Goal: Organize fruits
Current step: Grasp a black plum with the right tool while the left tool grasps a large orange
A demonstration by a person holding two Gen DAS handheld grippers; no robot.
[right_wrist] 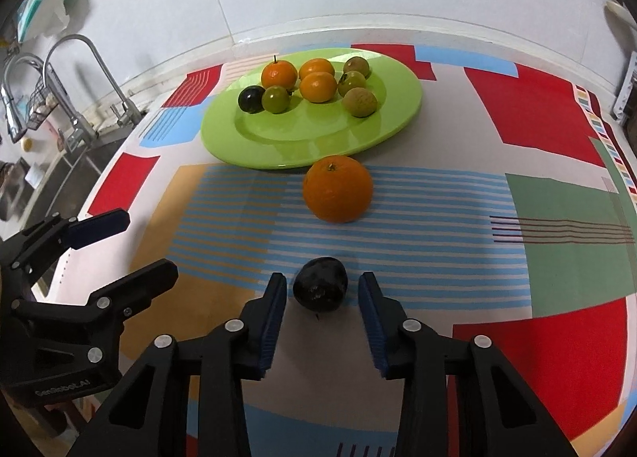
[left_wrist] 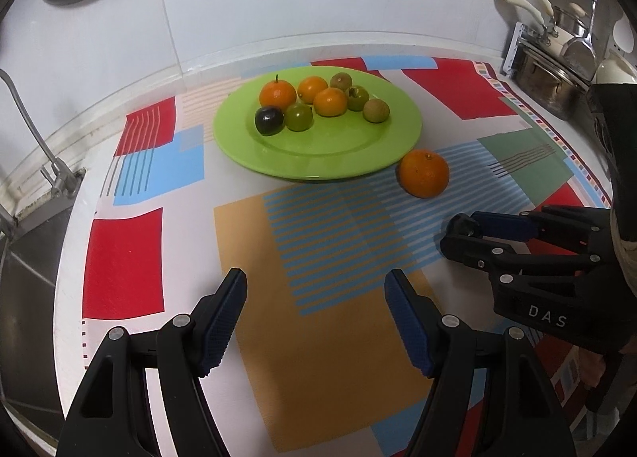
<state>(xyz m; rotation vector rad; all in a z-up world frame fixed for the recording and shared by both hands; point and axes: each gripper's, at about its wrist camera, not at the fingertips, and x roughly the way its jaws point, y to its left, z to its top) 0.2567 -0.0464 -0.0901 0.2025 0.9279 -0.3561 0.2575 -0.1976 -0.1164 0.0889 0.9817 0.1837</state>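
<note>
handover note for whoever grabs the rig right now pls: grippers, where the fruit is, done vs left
Right gripper: open, jaws on either side of the dark fruit lying on the cloth, no contact visible yet.
Left gripper: open, empty, over the tablecloth.
Green plate: holds eight small fruits, three of them orange, one dark.
Large orange: on the cloth just in front of the plate, not on it.
Done: eight fruits plated.
Left: probably close on the dark fruit and move it to the plate, then the large orange.
</note>
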